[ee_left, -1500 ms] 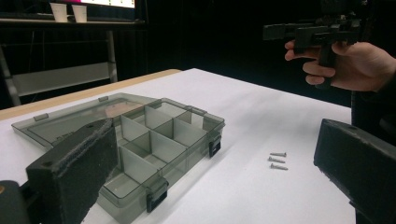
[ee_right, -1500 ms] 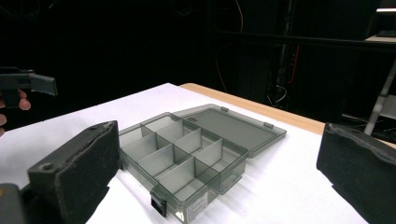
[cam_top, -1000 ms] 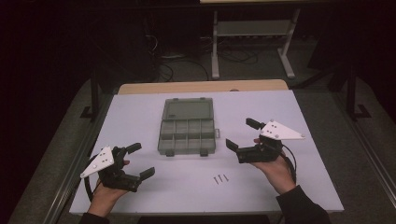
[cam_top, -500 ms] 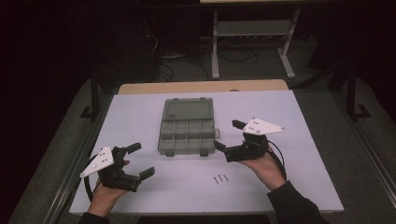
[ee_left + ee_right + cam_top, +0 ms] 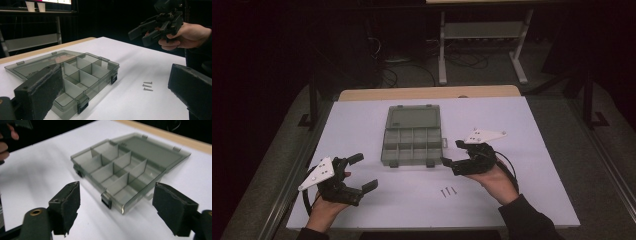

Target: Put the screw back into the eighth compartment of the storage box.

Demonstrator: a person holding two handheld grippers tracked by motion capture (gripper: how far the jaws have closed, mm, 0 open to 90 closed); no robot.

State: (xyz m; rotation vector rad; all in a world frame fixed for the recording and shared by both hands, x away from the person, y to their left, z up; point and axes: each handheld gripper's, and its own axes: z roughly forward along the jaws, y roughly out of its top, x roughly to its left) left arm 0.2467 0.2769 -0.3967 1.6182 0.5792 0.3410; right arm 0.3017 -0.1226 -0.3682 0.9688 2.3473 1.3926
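Right now your right gripper (image 5: pixel 454 153) hangs with its jaws wide apart, holding nothing, just beside the front right corner of the box (image 5: pixel 411 136). Your left gripper (image 5: pixel 363 171) is open and empty too, resting near the front left of the worktop (image 5: pixel 512 125), well apart from the box.

The box lies in the middle of the worktop with its lid flat open at the back and its little rooms all empty. Three small screws (image 5: pixel 447 191) lie side by side on the worktop, in front of the box and nearer your right hand (image 5: pixel 492 177).

The job looks like putting the screws into the box. Bring the right gripper down over one screw only, with the jaws on each side of it. Squeeze gently, because a screw is thin and can roll or slip away. Lift it straight up, then carry it over one little room and let go low.

The worktop is white and smooth. Around it the room is dark; behind stands what may be a metal frame (image 5: pixel 482 37) with cables on the floor.
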